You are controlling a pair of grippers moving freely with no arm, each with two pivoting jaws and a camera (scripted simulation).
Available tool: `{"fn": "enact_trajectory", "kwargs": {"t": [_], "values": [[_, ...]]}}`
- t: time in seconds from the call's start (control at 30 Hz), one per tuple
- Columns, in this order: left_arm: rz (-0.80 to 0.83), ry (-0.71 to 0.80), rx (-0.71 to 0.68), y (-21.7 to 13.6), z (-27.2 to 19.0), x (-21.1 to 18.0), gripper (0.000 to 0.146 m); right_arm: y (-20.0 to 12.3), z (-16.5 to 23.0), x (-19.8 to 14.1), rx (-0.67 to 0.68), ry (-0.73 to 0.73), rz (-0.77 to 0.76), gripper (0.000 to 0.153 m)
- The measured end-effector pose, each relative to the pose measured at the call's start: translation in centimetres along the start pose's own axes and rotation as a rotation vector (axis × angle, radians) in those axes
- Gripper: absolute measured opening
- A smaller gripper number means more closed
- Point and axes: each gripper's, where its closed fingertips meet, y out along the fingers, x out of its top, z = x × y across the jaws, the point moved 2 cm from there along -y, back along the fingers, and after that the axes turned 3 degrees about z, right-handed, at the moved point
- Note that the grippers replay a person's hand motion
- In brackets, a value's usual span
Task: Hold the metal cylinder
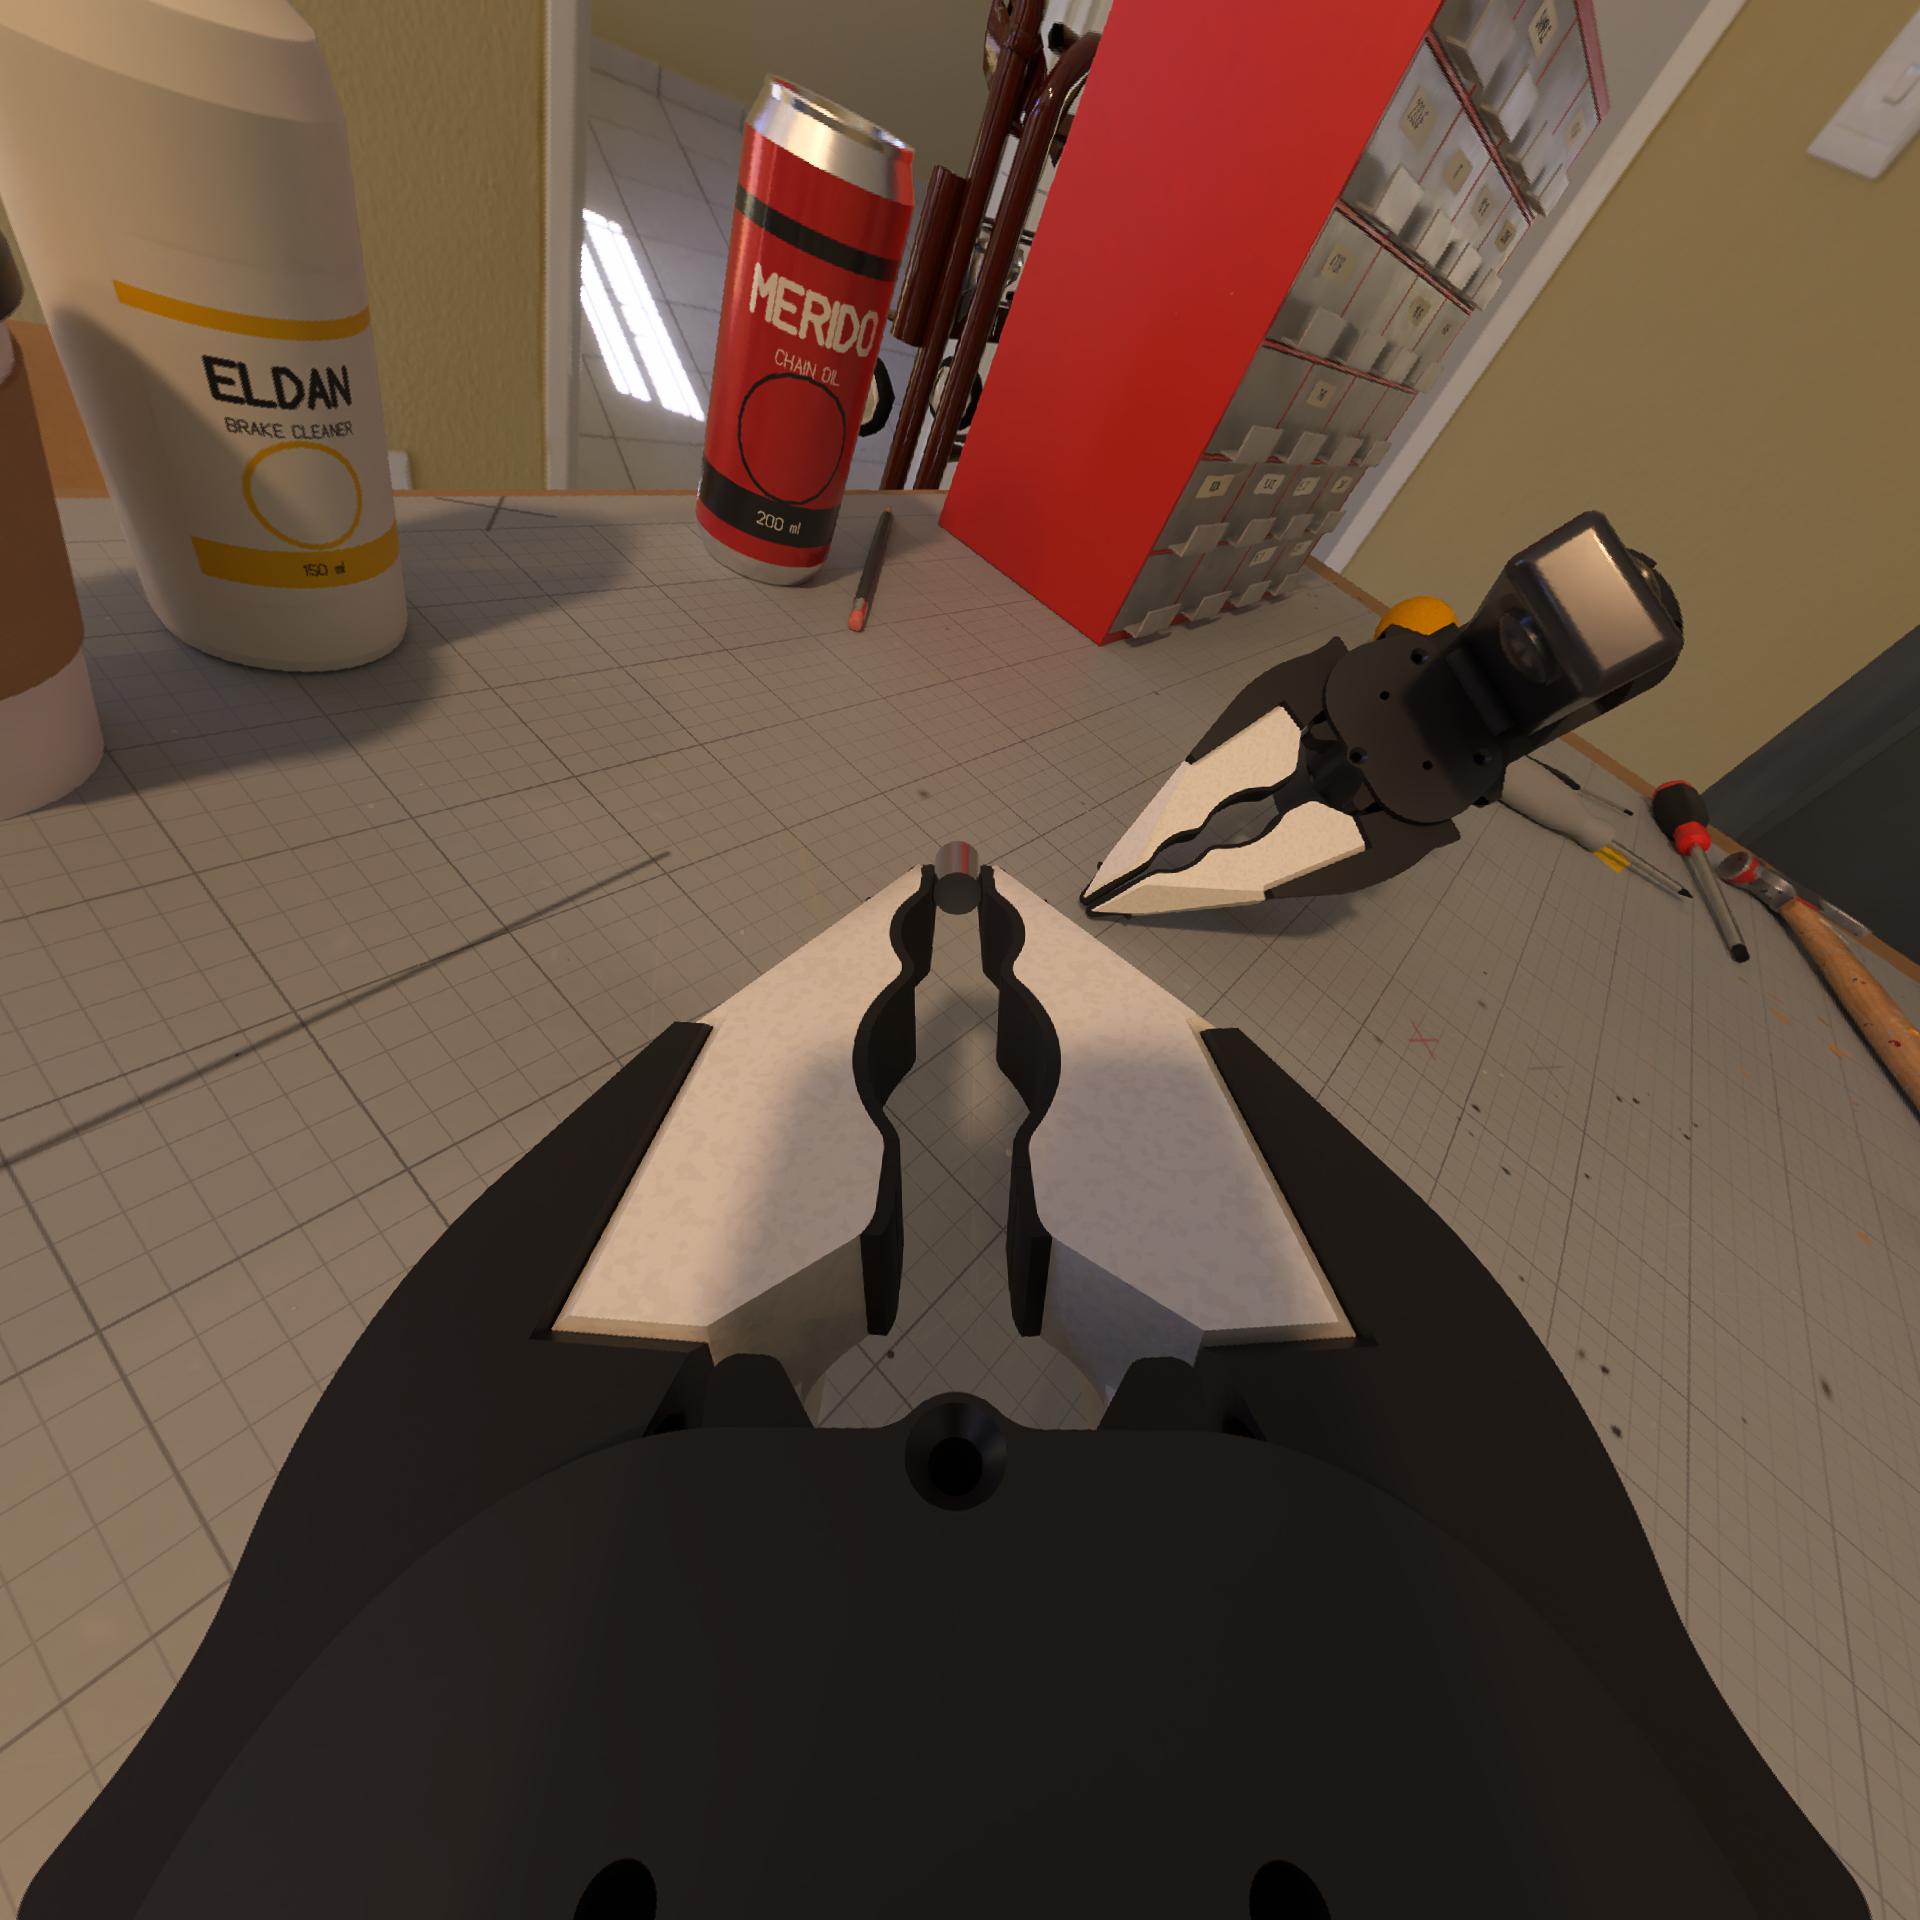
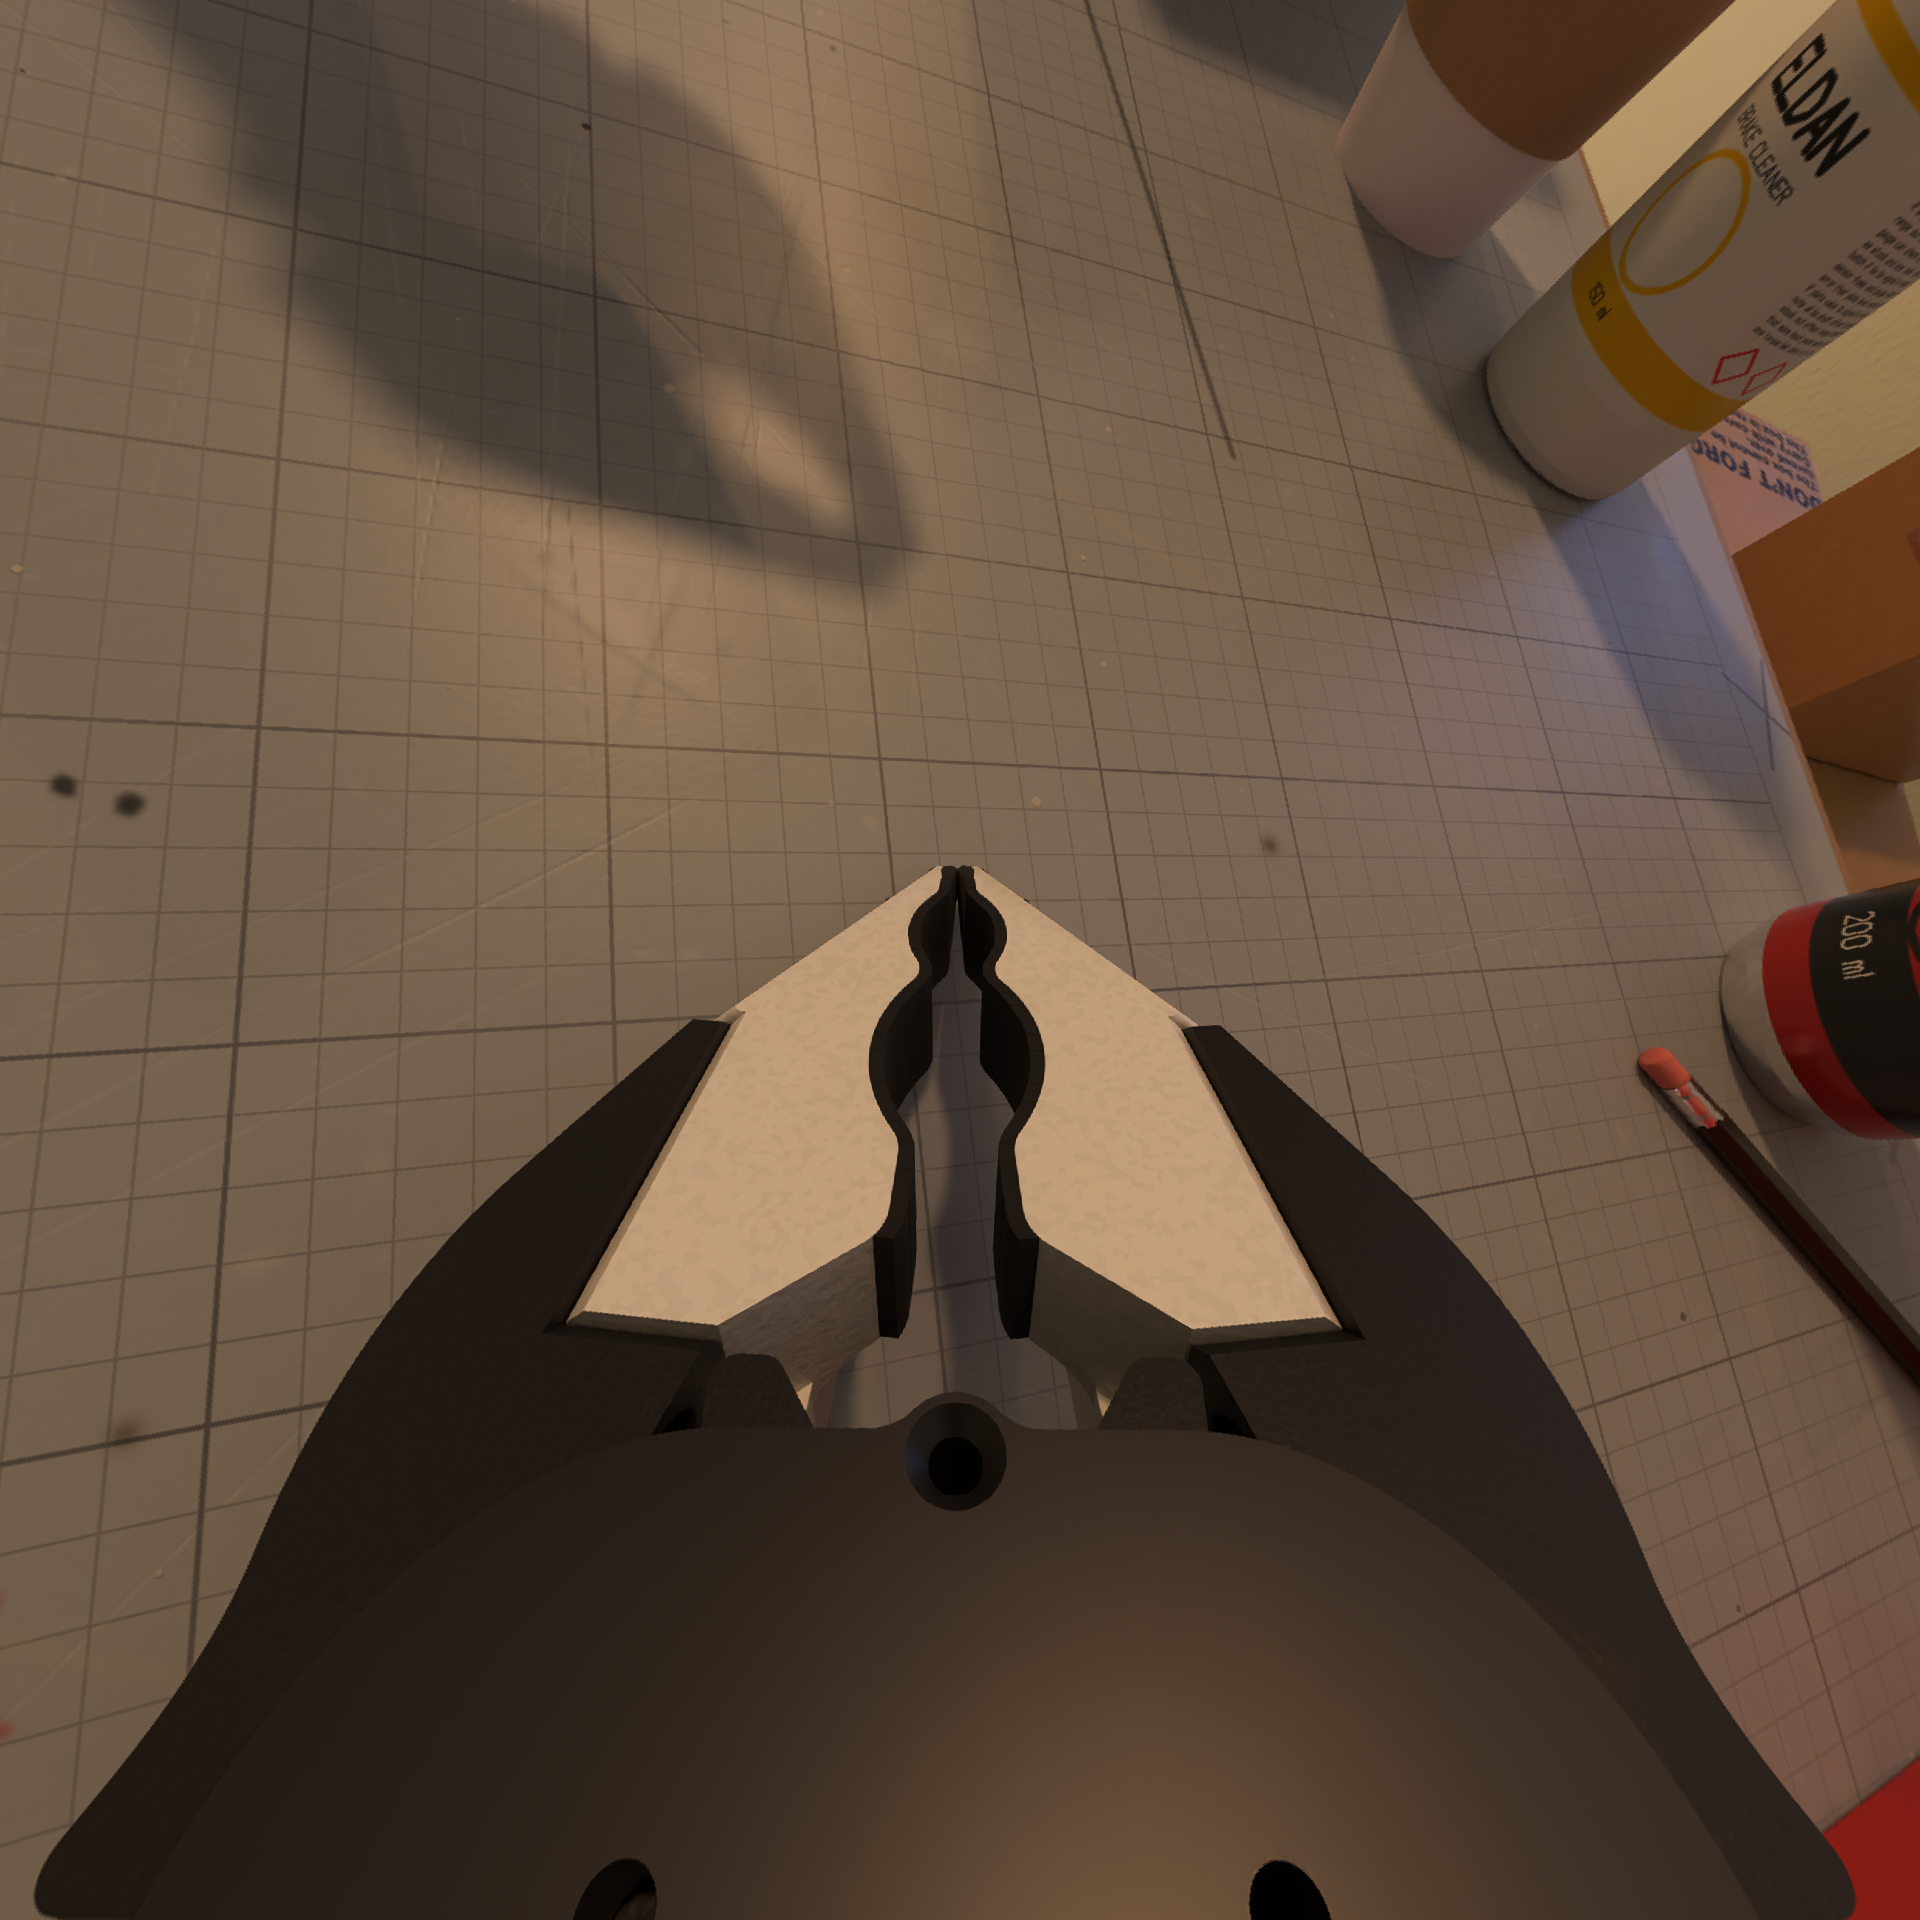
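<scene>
A small grey metal cylinder (image 1: 956,878) sits between the tips of my left gripper (image 1: 956,896), which is shut on it just above the grey grid mat (image 1: 416,935). The cylinder's axis points along the fingers. My right gripper (image 2: 956,878) is shut and empty over the mat; it also shows in the left wrist view (image 1: 1091,902), to the right of the cylinder, tips resting near the mat. The cylinder does not show in the right wrist view.
A white bottle (image 1: 229,343), a red can (image 1: 800,332) and a pencil (image 1: 871,569) stand at the back. A red drawer cabinet (image 1: 1195,312) is back right. Screwdrivers and a hammer (image 1: 1829,966) lie at the right edge. A brown-and-white container (image 1: 31,644) is at the left.
</scene>
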Motion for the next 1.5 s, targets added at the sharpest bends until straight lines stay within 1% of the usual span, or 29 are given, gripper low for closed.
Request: {"fn": "enact_trajectory", "kwargs": {"t": [0.53, 1.5], "values": [[-0.017, -0.041, -0.038, 0.08, -0.06, -0.04, 0.007, 0.0, -0.02, 0.0, 0.002, 0.007, -0.001, 0.0], [-0.032, -0.058, -0.036, -0.19, 0.22, 0.09, 0.007, 0.0, -0.01, 0.0, 0.002, 0.01, -0.001, 0.0]]}}
